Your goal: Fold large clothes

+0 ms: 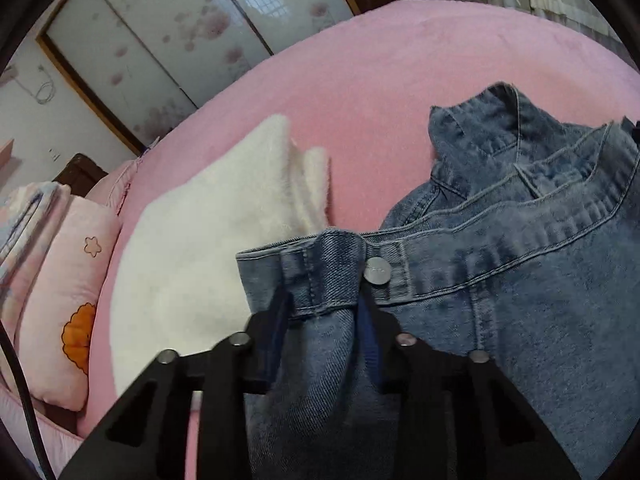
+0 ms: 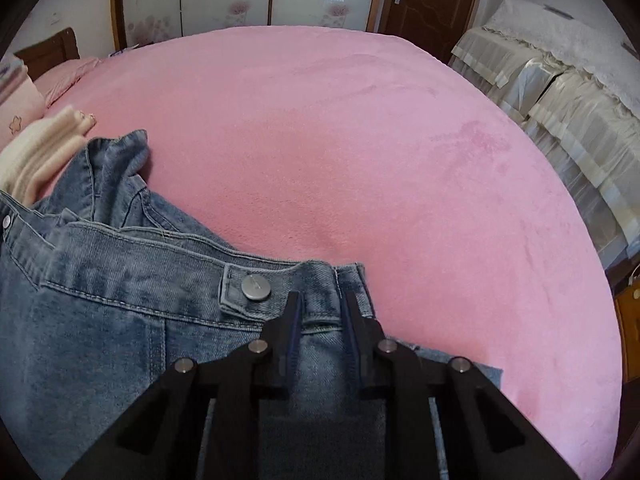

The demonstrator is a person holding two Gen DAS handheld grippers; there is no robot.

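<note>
We pinched the denim jeans [image 1: 500, 300] at the waistband: our left gripper [image 1: 325, 312] and right gripper [image 2: 320, 312] each closed tightly on bunched cloth. The jeans lay on the fuzzy pink bed [image 2: 360, 140], beside a fluffy white garment [image 1: 208, 248].

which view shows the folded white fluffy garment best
The left wrist view: the white fluffy garment lies large across the pink bed, its folded layers plain, just left of the jeans the left gripper grips. The right wrist view shows only its cream corner at the left edge.
</note>
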